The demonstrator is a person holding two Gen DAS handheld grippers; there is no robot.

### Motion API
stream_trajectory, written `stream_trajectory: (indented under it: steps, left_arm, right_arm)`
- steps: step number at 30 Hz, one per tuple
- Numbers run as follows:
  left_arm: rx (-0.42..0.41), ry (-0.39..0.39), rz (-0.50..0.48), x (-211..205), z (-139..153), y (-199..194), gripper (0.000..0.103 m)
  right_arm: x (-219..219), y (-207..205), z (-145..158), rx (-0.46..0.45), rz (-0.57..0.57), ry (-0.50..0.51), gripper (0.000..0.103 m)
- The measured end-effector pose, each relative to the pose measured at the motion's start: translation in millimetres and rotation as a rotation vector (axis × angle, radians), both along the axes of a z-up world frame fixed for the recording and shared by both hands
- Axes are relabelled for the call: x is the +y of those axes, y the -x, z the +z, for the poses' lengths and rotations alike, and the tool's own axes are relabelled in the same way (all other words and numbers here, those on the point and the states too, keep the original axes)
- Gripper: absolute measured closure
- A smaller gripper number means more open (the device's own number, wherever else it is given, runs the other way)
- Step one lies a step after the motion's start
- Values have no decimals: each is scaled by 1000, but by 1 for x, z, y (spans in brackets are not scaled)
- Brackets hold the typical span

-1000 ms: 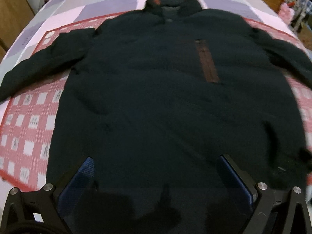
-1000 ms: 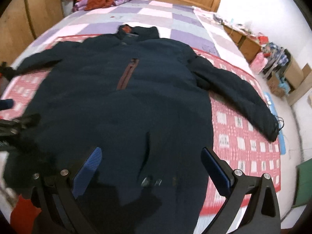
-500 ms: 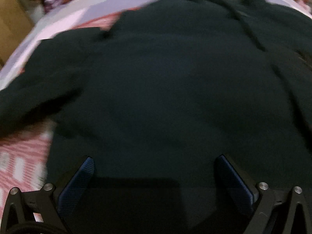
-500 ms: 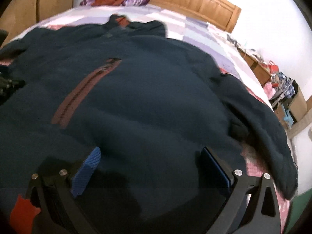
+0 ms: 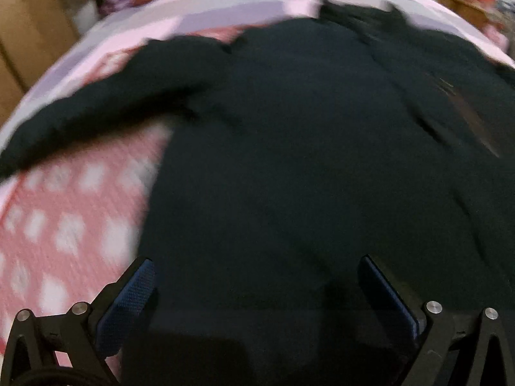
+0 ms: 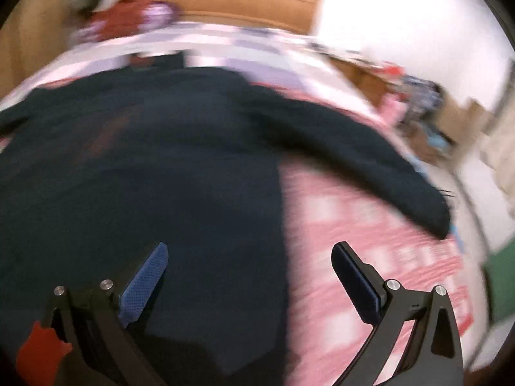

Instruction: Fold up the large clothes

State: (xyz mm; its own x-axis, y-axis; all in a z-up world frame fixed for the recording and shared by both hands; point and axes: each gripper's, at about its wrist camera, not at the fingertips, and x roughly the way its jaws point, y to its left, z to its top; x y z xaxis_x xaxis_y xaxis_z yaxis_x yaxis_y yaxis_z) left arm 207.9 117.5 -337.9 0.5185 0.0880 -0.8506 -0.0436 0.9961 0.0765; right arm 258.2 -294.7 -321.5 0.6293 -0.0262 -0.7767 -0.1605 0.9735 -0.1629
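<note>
A: What do your hands hold?

B: Nothing. My left gripper (image 5: 256, 284) and right gripper (image 6: 249, 270) have both jaws wide apart. I just moved in low, one toward each side.

A: Where's the jacket (image 5: 305, 160)?

B: Flat on the bed (image 5: 64, 225), sleeves out. Folding can start.

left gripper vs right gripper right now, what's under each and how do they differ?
The left gripper has the dark jacket filling the span between its fingers, while the right gripper straddles the jacket's side edge, one finger over fabric and one over the pink checked bedspread. The left view shows a sleeve stretching left; the right view shows the other sleeve stretching right. Both are open and empty.
</note>
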Motion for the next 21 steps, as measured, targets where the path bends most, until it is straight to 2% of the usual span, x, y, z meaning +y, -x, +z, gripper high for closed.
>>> stream_trajectory:
  steps: [3,5,7,8,10,12,14,17,20,21]
  left_arm:
    - [85,18,-7,-24,-19,46,0]
    - [82,3,53,-13,-28,70,0]
    - [81,-16,122,11,-31,80,0]
    - [82,-32,157,25,-31,84,0]
    - [91,-4,157,52,-35,90,0]
    - [100,-22,120,63,-36,96,0]
    - [103,-46,111,69,-32,97,0]
    - [107,-66,140,56,-28,105,0]
    - [100,-72,131,34,-21,116,0]
    - [108,-69,132,28,-21,114,0]
  right_arm:
    - [60,53,-13,69,176,-22,0]
    - [71,80,-28,100,234,33,0]
    - [55,91,-44,117,196,102,0]
    - [31,91,-49,136,131,103,0]
    - [-20,87,-49,156,-13,93,0]
    - [-63,85,-45,183,-57,52,0]
    - [-66,81,-38,187,-15,48,0]
    - [-42,74,-31,160,3,151,0]
    - [-28,94,-32,168,61,94,0]
    - [-26,105,-37,178,71,116,0]
